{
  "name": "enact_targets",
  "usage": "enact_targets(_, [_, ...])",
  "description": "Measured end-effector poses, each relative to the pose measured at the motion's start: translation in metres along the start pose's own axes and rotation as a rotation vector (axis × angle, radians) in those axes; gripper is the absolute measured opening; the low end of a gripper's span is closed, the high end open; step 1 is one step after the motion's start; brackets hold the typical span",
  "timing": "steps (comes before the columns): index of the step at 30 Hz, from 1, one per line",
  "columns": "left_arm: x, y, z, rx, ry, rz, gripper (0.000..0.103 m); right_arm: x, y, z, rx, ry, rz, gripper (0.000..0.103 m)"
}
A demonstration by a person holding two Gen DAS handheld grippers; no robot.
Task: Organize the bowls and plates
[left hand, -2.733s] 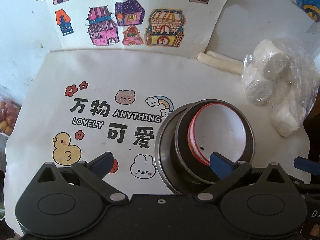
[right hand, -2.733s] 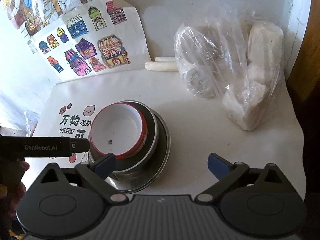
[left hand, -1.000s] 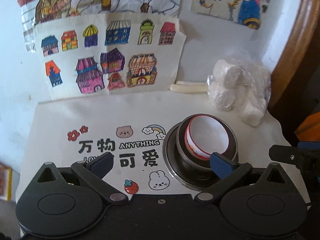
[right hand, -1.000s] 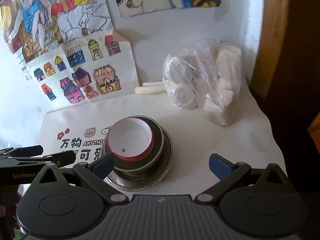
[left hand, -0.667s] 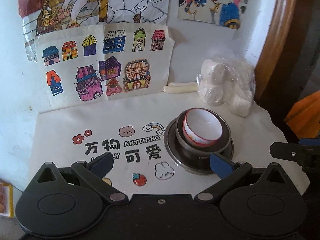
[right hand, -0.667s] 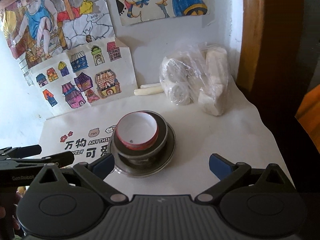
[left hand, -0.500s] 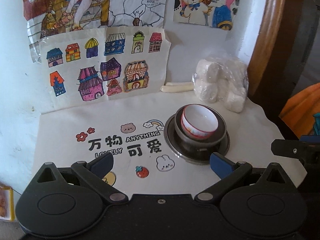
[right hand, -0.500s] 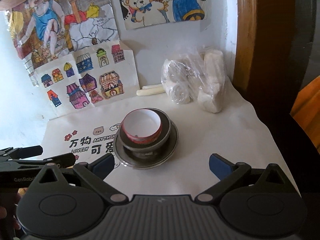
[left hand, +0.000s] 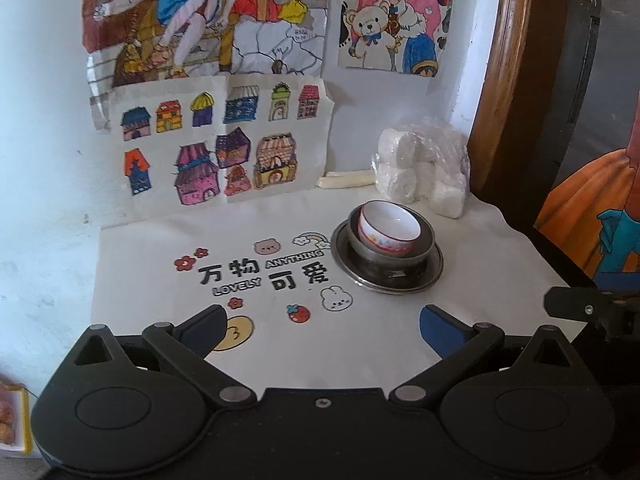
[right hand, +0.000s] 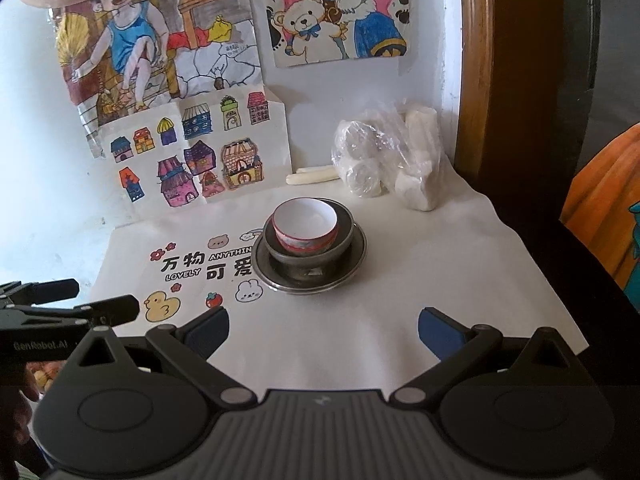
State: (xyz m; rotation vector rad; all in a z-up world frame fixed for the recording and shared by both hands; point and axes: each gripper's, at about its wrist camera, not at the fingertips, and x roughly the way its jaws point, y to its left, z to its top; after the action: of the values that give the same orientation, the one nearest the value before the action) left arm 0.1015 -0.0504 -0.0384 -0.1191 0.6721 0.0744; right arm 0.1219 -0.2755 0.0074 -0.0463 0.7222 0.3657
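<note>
A white bowl with a red patterned rim (left hand: 389, 229) (right hand: 305, 227) sits inside a dark metal bowl (left hand: 416, 254) (right hand: 344, 236), which stands on a round steel plate (left hand: 434, 270) (right hand: 358, 258). The stack is on the white printed mat, right of the lettering. My left gripper (left hand: 324, 326) is open and empty, held back from the stack near the mat's front edge. My right gripper (right hand: 323, 330) is open and empty, also well short of the stack. The left gripper's side shows at the left of the right wrist view (right hand: 72, 308).
A plastic bag of white lumps (left hand: 424, 172) (right hand: 394, 160) lies behind the stack by the wall. A pale stick (left hand: 348, 179) (right hand: 312, 176) lies at the wall's foot. Drawings hang on the wall (left hand: 224, 156). A wooden frame (right hand: 476, 68) borders the right side.
Both grippers have drawn back and up from the stack, which now looks smaller and farther. The bowls and plate have not moved. Both grippers stay open.
</note>
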Motion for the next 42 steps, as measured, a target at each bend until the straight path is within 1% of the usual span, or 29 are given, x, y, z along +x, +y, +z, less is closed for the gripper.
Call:
enact_targets(6, [-0.018,0.005,-0.012,0.011,-0.041,0.007,0.102,-0.021,0.005,-0.012,-0.031,-0.047,-0.004,0.103])
enact_targets(12, [-0.025,0.007,-0.023,0.000,-0.028,-0.006,0.102,-0.027,0.004,-0.028,-0.014,-0.032,0.000,0.103])
enact_targets(21, [-0.029,-0.005,-0.037,0.019,-0.009,-0.034,0.102,-0.038,0.000,-0.049,0.011,-0.026,-0.018,0.103])
enact_targets(25, [-0.028,-0.008,-0.036,0.008,-0.003,-0.046,0.102,-0.041,-0.003,-0.051,0.015,-0.027,-0.022,0.103])
enact_targets(29, [-0.026,-0.012,-0.035,0.025,-0.005,-0.055,0.102,-0.041,-0.006,-0.050,0.020,-0.028,-0.023,0.103])
enact_targets(33, [-0.024,-0.013,-0.033,0.033,0.002,-0.053,0.102,-0.036,-0.011,-0.049,0.037,-0.016,-0.011,0.103])
enact_targets(42, [-0.021,-0.012,-0.031,0.021,0.006,-0.050,0.102,-0.029,-0.009,-0.043,0.027,-0.001,0.005,0.103])
